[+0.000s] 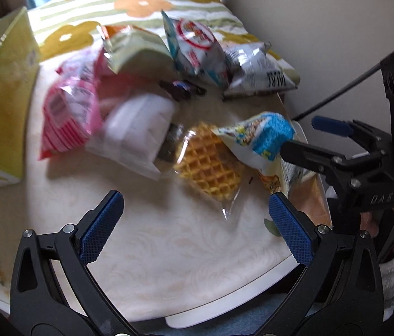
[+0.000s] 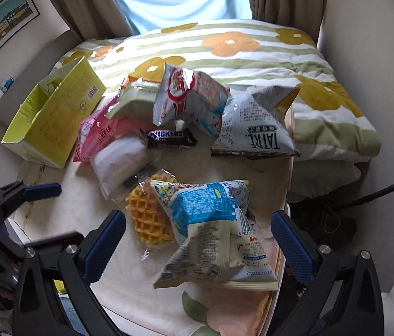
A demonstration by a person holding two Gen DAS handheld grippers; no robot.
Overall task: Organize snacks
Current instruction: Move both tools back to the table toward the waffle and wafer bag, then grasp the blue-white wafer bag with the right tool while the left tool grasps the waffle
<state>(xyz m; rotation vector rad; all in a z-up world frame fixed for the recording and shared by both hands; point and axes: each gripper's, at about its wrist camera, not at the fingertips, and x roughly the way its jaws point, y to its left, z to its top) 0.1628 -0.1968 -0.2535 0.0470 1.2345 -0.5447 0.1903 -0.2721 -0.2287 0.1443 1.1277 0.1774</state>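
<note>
Two pairs of black plastic fingers with blue cross-hatched rubber pads stand spread wide, neither holding anything: the left gripper (image 1: 195, 215) hovers over bare cream tablecloth (image 1: 169, 252) with a faint embossed leaf pattern, and the right gripper (image 2: 198, 238) straddles a puffy blue-and-white snack bag (image 2: 213, 224), its pads on either side of the crinkled foil but apart from it as far as the view shows. That pillow-shaped bag leans partly over a golden waffle (image 2: 148, 218), grid-textured and sealed in clear glossy film. Just beyond the waffle lies a soft white pack (image 2: 118, 162) in translucent wrap, and touching its far end is a dark brown Snickers bar (image 2: 167, 138) with crimped ends. Left of these lies a pink striped pouch (image 2: 96, 137); behind it a pale green bag (image 2: 132, 100) and a shiny red-and-white bag (image 2: 185, 98) lean together. At the right stands a silver-grey foil bag (image 2: 253, 128) printed TAIRE, creased and peaked at its top corners. An open yellow-green cardboard box (image 2: 54, 120), rectangular with its flaps up, sits at the table's left edge, beside the pink pouch. Behind the table spreads a quilted striped blanket (image 2: 267, 56) with orange and mustard flowers
</note>
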